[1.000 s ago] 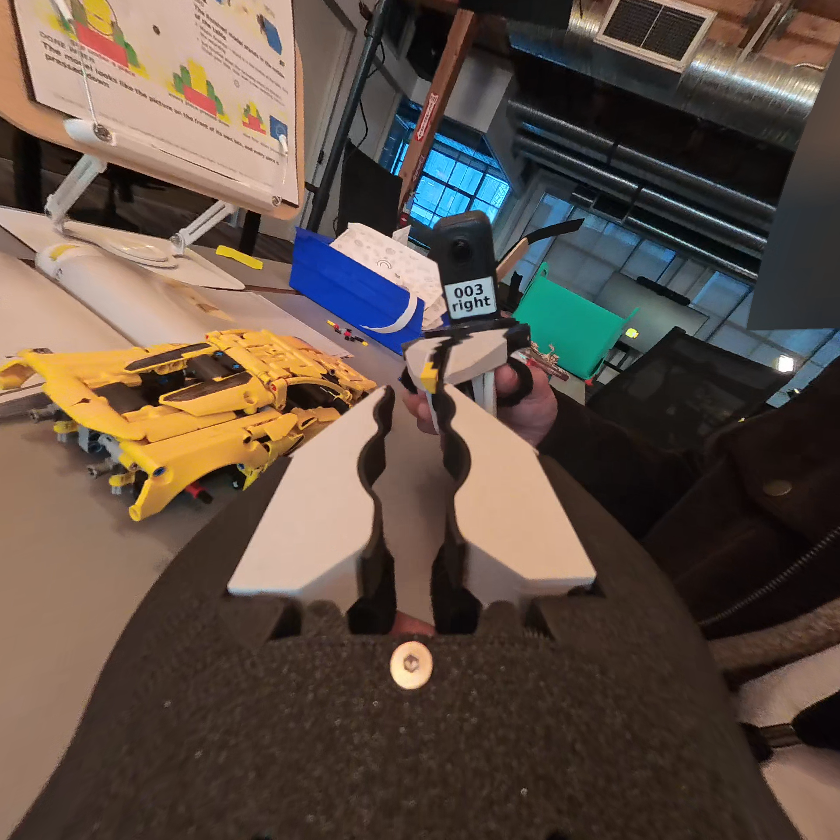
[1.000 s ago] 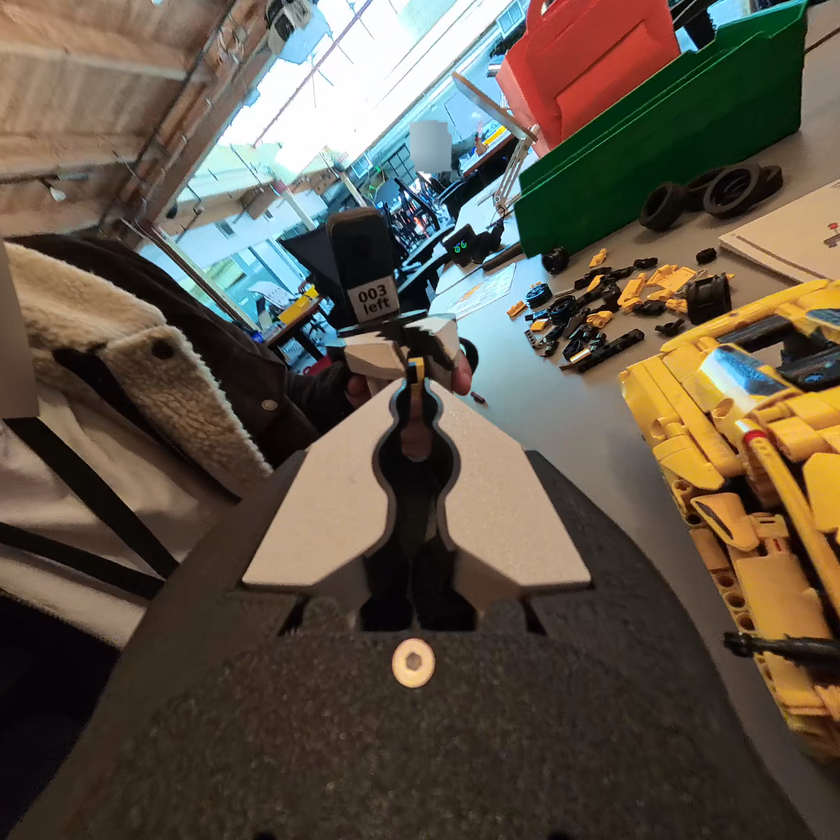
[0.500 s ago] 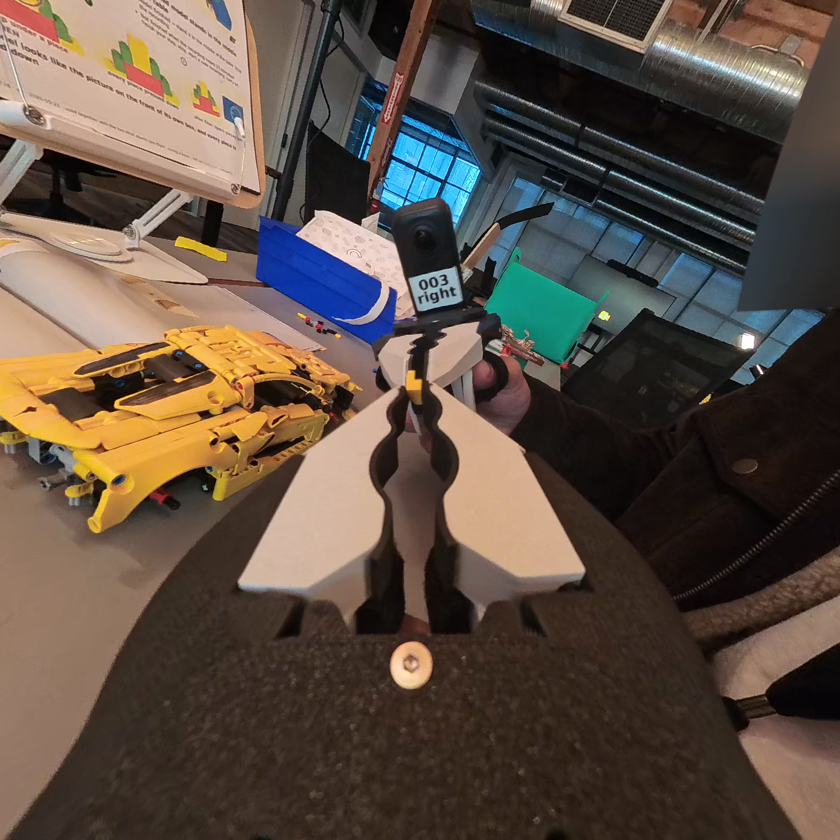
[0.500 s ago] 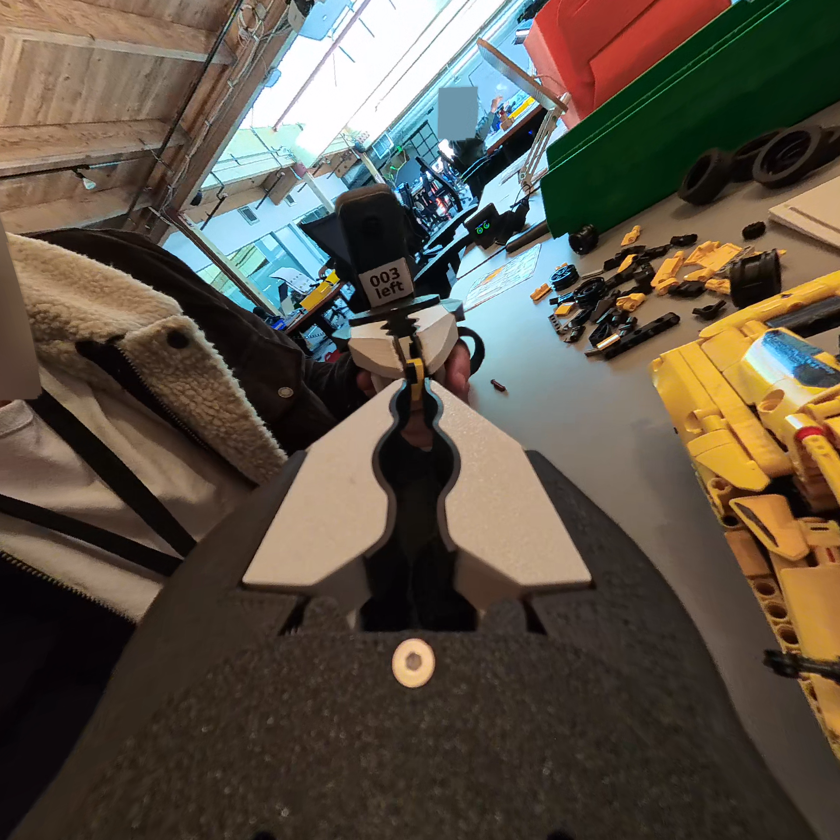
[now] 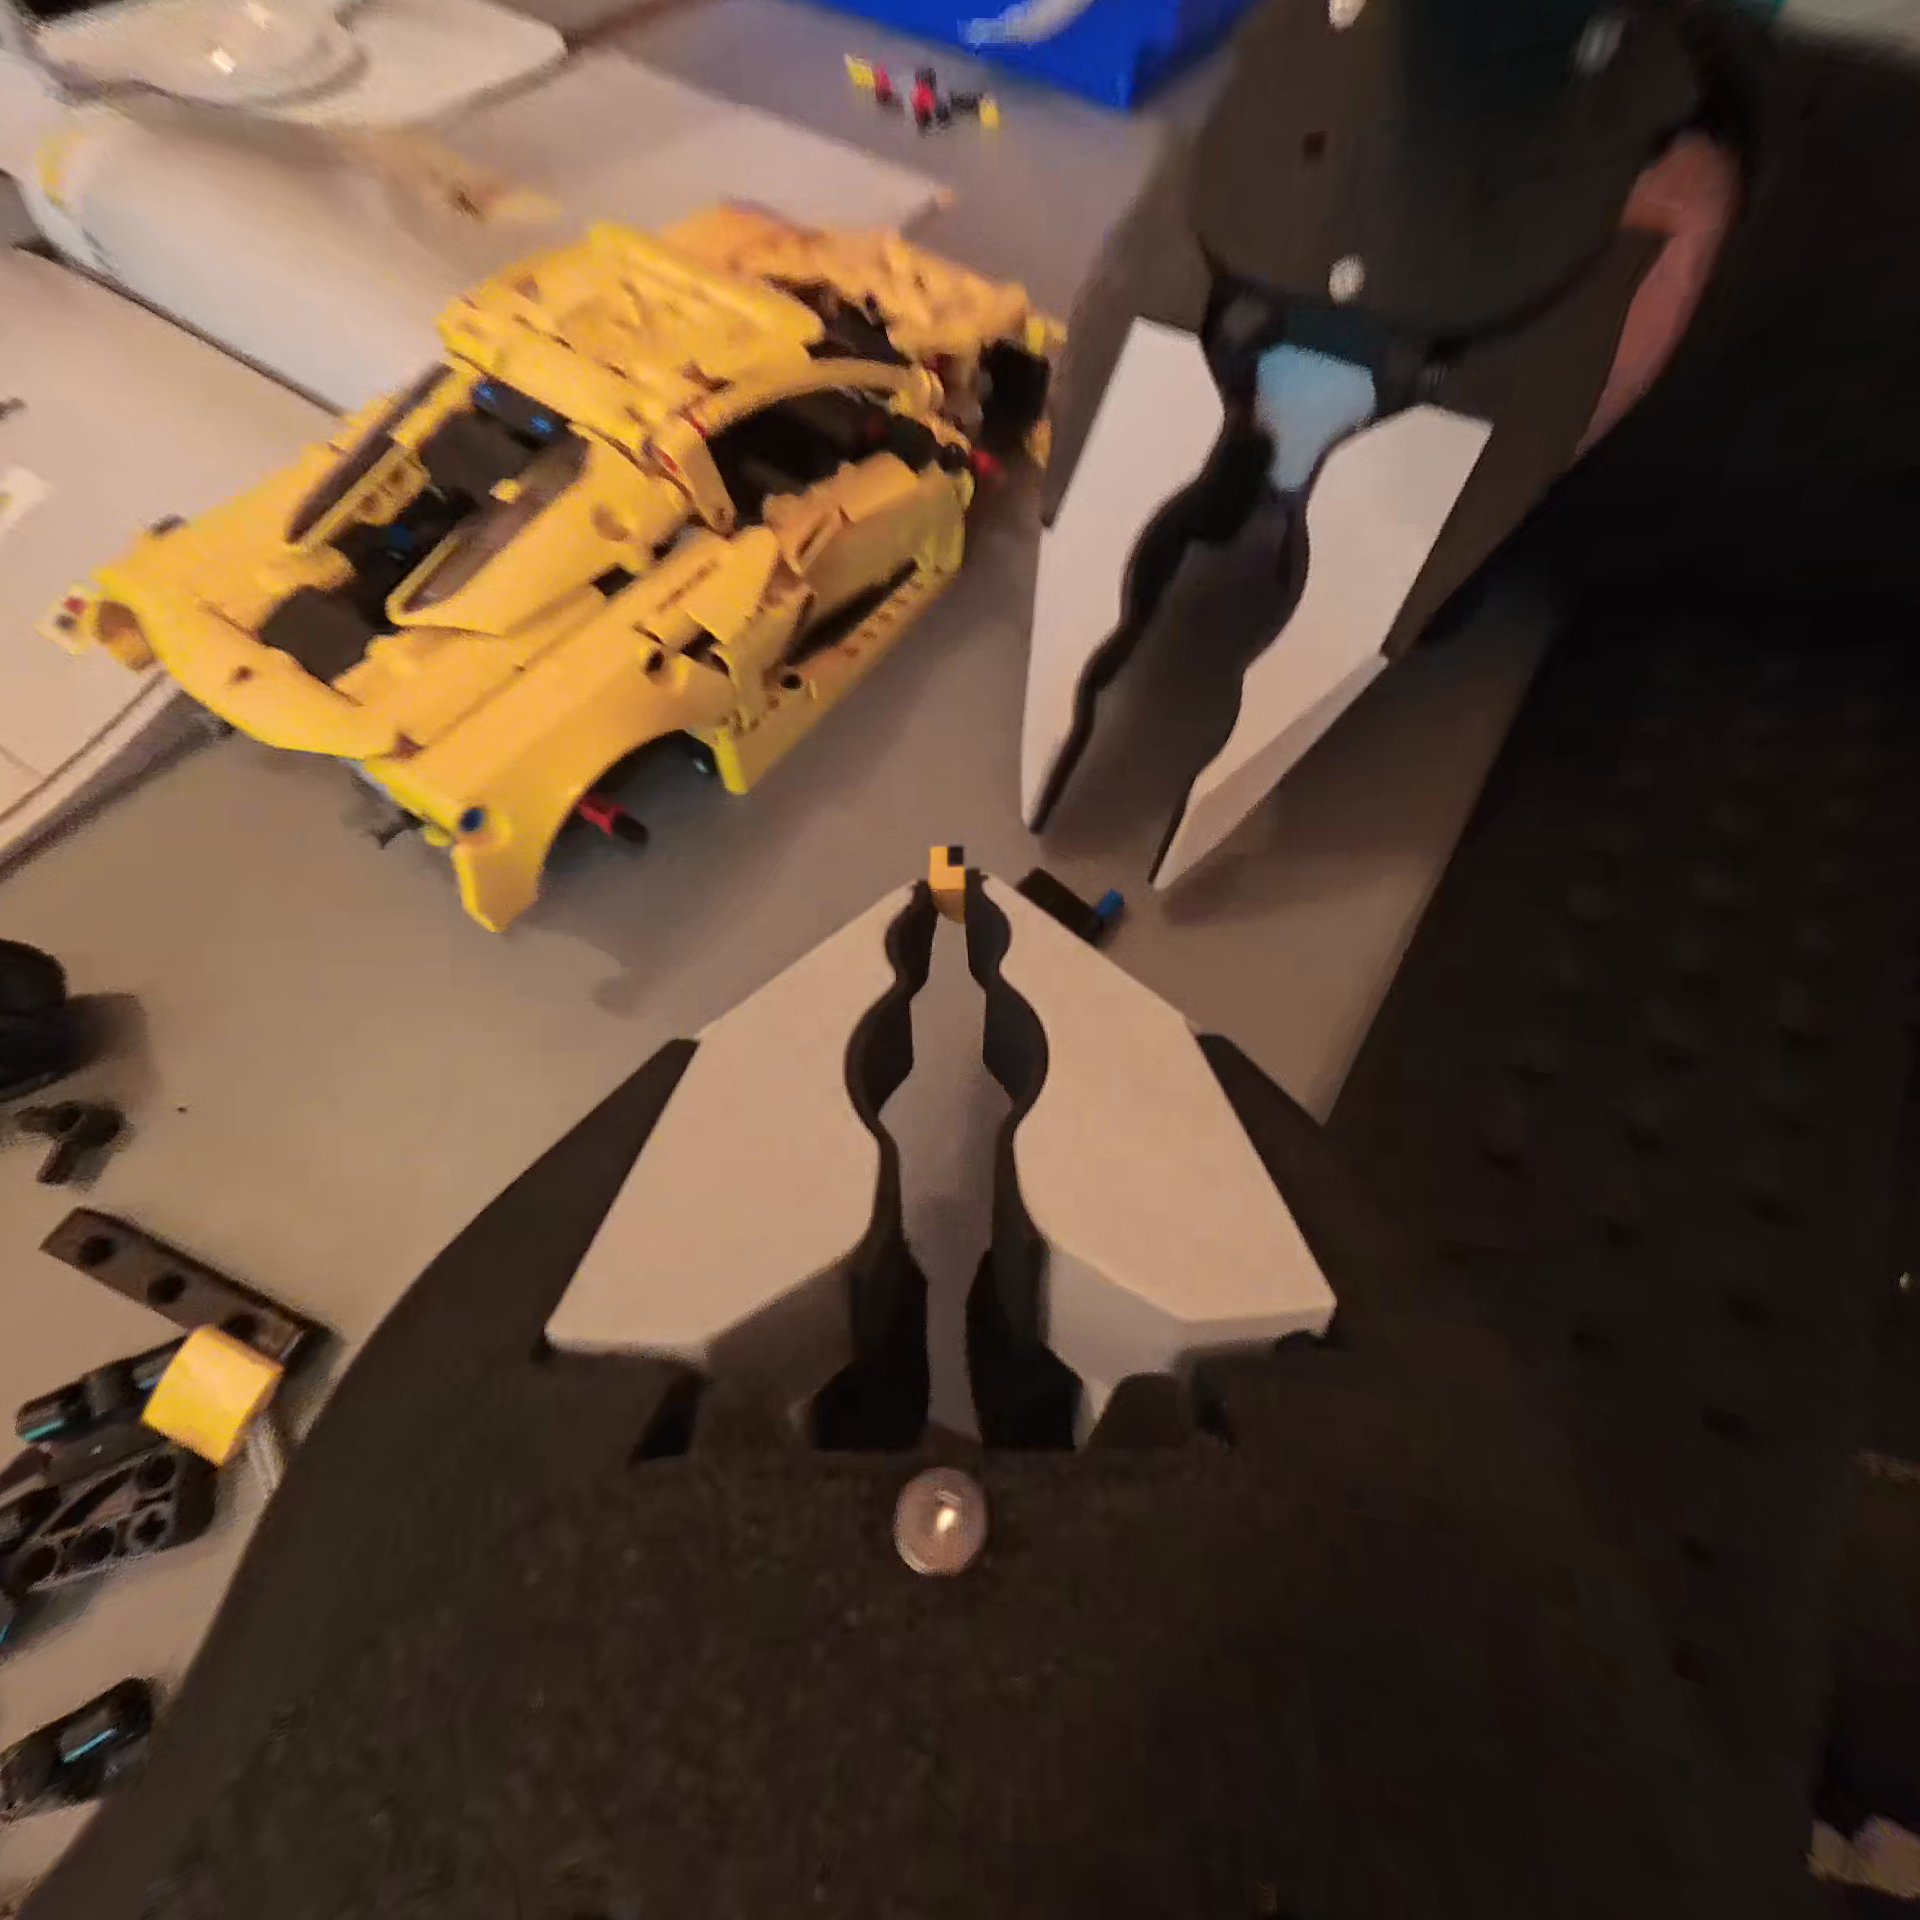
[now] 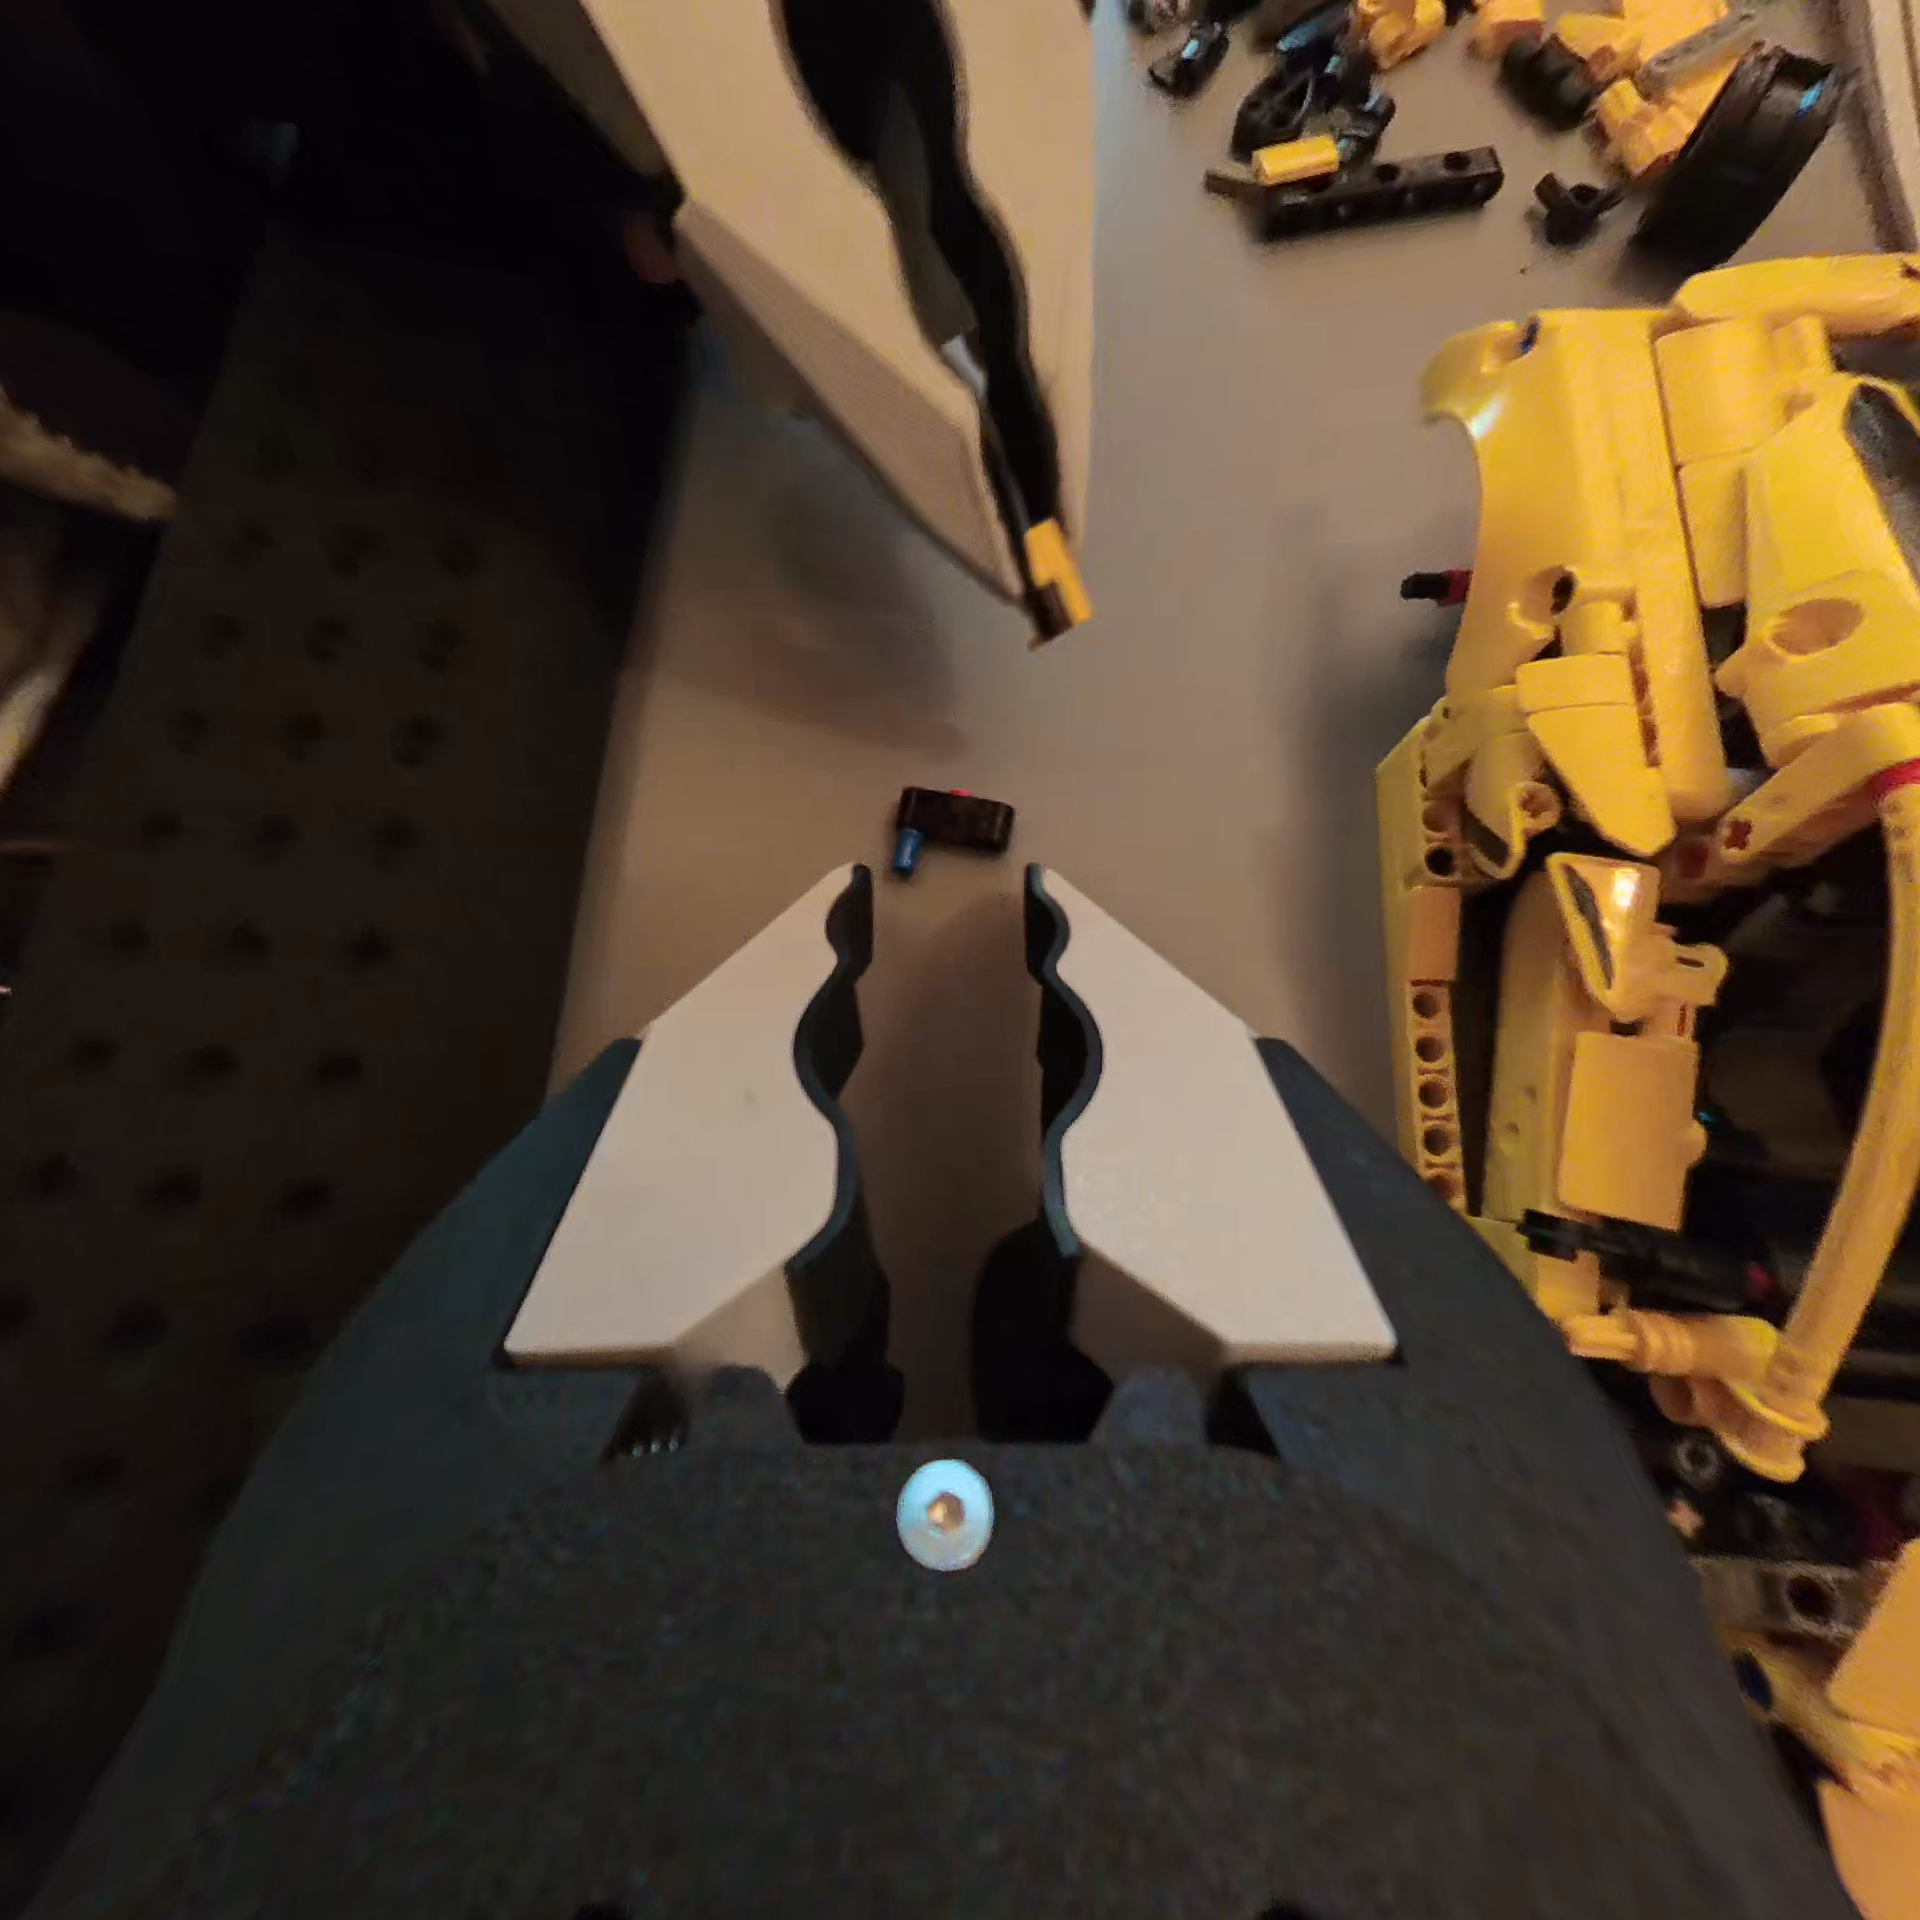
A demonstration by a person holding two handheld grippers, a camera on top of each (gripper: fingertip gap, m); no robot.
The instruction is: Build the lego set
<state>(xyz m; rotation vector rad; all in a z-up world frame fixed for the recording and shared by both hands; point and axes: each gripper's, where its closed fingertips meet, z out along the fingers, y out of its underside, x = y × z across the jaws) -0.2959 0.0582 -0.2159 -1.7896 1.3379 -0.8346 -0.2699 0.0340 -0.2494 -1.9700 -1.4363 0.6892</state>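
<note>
My left gripper [image 5: 948, 891] is shut on a small yellow piece [image 5: 945, 871] and holds it just above the grey table. It also shows at the top of the right wrist view [image 6: 1023, 592], with the yellow piece [image 6: 1055, 582] at its tips. My right gripper [image 6: 945, 878] is open and empty, pointing down at the table. A small black piece with a blue pin [image 6: 951, 826] lies just beyond its tips. In the left wrist view the right gripper [image 5: 1096, 847] hangs over that black piece [image 5: 1070, 899]. The yellow car model [image 5: 582, 582] [image 6: 1662, 831] stands beside both grippers.
Loose black beams [image 5: 166, 1288] and a yellow piece [image 5: 208, 1408] lie at the lower left. More loose pieces [image 6: 1351, 187] and a black tyre [image 6: 1745, 135] lie beyond the car. A blue bin [image 5: 1060, 42] stands at the back. The person's dark jacket [image 5: 1714, 1039] lies close on the right. About 5 cm separates my left fingertips from my right.
Both grippers have swung down from facing each other in the air to the table. The right gripper has opened. The left gripper still holds the yellow piece.
</note>
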